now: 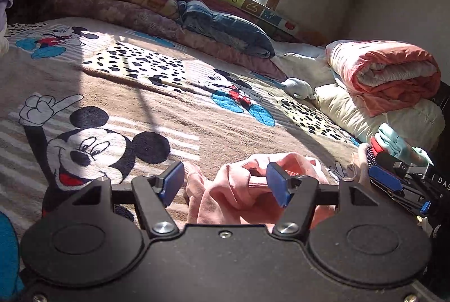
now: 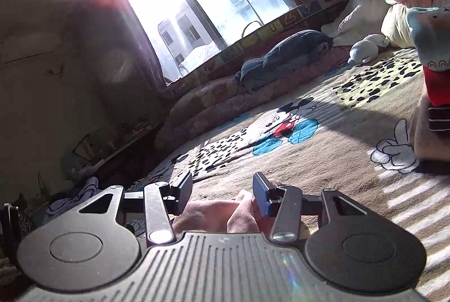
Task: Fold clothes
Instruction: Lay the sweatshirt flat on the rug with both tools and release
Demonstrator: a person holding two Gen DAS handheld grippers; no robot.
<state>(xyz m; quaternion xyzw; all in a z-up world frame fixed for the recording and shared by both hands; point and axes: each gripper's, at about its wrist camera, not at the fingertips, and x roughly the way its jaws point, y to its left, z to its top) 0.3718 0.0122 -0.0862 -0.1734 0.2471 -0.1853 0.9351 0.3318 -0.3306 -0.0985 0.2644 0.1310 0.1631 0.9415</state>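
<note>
A crumpled pink garment (image 1: pixel 239 189) lies on the cartoon-mouse bedspread (image 1: pixel 168 110) near the bed's front edge. My left gripper (image 1: pixel 225 181) stands open just over it, its blue pads (image 1: pixel 171 178) on either side of the bunched cloth, with a ribbed cuff against the right pad. In the right wrist view the same pink garment (image 2: pixel 219 213) bulges up between the fingers of my right gripper (image 2: pixel 223 193), which is open too. The right gripper's black and blue body (image 1: pixel 399 178) shows at the left view's right edge.
Rolled quilts and a dark blue folded blanket (image 1: pixel 227 29) line the window side. A salmon rolled quilt (image 1: pixel 385 71) on cream bedding fills the far right, with a small white soft toy (image 1: pixel 298 87) beside it. A stack with red and light blue cloth (image 2: pixel 433 60) stands to the right.
</note>
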